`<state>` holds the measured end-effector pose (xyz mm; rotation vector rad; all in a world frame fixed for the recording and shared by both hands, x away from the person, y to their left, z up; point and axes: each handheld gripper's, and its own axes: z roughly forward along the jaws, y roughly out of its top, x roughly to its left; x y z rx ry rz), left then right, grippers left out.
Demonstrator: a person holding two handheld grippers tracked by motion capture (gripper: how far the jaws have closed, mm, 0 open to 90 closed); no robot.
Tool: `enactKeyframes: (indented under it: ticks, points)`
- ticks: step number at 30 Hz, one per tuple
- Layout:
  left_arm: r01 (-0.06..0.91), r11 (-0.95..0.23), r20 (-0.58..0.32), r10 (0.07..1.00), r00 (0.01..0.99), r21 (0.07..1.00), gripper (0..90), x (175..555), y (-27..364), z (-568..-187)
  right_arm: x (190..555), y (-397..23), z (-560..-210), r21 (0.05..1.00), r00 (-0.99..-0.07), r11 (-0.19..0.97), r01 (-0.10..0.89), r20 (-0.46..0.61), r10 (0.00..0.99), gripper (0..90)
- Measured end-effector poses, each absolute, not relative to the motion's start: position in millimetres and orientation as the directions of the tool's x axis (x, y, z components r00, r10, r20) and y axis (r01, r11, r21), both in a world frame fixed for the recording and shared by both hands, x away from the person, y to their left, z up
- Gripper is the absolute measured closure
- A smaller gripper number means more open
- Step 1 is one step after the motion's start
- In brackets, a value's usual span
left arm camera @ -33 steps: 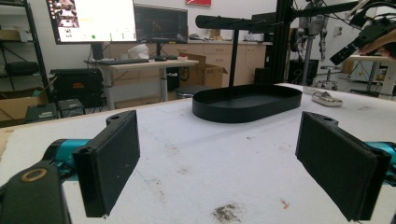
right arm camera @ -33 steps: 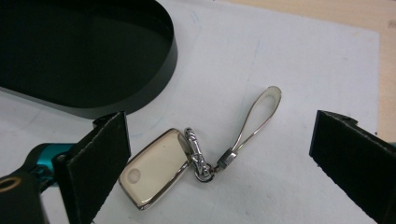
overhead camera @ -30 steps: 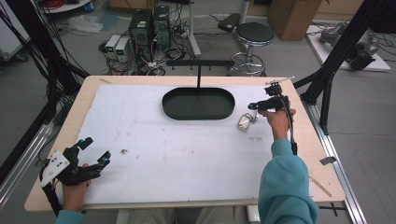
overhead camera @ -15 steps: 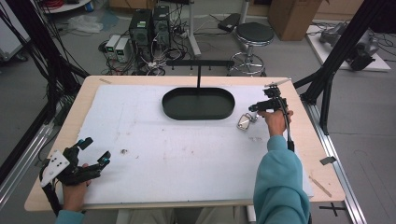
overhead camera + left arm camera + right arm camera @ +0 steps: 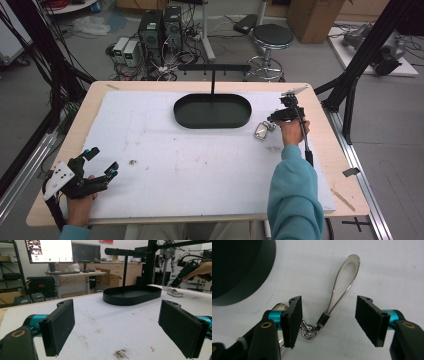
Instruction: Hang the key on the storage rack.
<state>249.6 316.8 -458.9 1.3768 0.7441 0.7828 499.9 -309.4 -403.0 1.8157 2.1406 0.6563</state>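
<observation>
Now you are holding the right gripper (image 5: 328,322) over the keychain (image 5: 329,307), jaws apart, so its strap (image 5: 344,277) is lying between them, probably for grasping. The left gripper (image 5: 125,327) is waiting open, well apart from it.

A black stool (image 5: 271,36) stands beyond the table (image 5: 345,187).

I see a matt white tabletop (image 5: 200,160), scuffed and stained; a matt black tray (image 5: 212,111); a glossy strap (image 5: 342,282) on a shiny metal clasp (image 5: 308,331).
</observation>
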Motion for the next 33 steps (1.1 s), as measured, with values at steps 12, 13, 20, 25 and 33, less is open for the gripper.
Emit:
enactKeyframes:
  ticks: [12,13,20,25,33]
  points:
    - [-0.045,0.034,-0.004,0.835,0.550,0.998,14.1,250,317,-459,504,-309,-412,0.447,-0.128,0.070,0.892,0.102,0.987,56.4]
    - [-0.044,0.033,-0.003,0.835,0.550,0.998,14.1,250,317,-459,504,-309,-413,0.445,-0.122,0.062,0.894,0.107,0.987,58.1]
    - [-0.044,0.033,-0.003,0.835,0.550,0.998,14.1,250,317,-459,505,-311,-417,0.412,-0.096,0.025,0.911,0.153,0.984,67.4]
    - [-0.045,0.033,-0.003,0.835,0.550,0.998,14.1,250,316,-459,506,-309,-418,0.400,-0.096,0.025,0.916,0.159,0.983,73.1]
    - [-0.044,0.034,-0.004,0.835,0.550,0.998,14.1,250,317,-459,504,-306,-417,0.380,-0.107,0.051,0.923,0.127,0.986,81.9]
